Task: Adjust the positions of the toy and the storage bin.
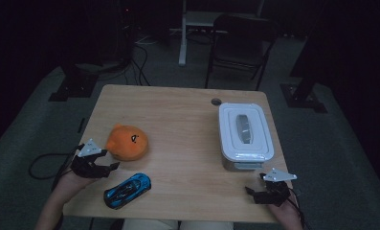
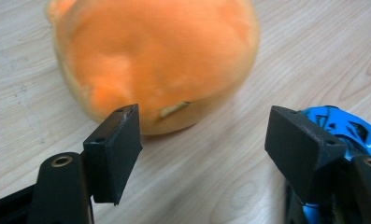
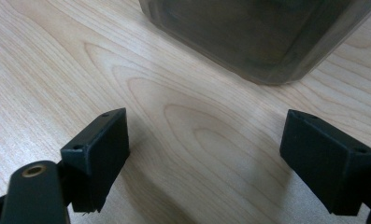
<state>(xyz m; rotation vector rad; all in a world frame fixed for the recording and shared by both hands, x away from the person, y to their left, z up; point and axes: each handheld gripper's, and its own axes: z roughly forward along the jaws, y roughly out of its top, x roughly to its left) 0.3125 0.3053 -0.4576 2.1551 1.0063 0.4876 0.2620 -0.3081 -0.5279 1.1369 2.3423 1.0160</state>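
An orange plush toy (image 1: 127, 141) lies on the wooden table (image 1: 178, 110) at its left. A blue toy car (image 1: 128, 190) sits just in front of it, near the front edge. My left gripper (image 1: 110, 159) hovers by the plush's near left side. In the left gripper view it (image 2: 204, 140) stands open, with nothing between the pads. There the plush (image 2: 155, 60) lies just beyond the fingertips and the car (image 2: 342, 128) behind the right jaw. My right gripper (image 1: 255, 184) is open at the front right, in front of a white lidded container (image 1: 245, 134), whose wall (image 3: 262, 32) lies ahead of the gripper (image 3: 206, 149).
A round cable hole (image 1: 216, 101) is in the table near the container's far corner. A dark folding chair (image 1: 240, 43) and a white desk leg (image 1: 183, 33) stand beyond the table's far edge. Cables trail across the floor at the left.
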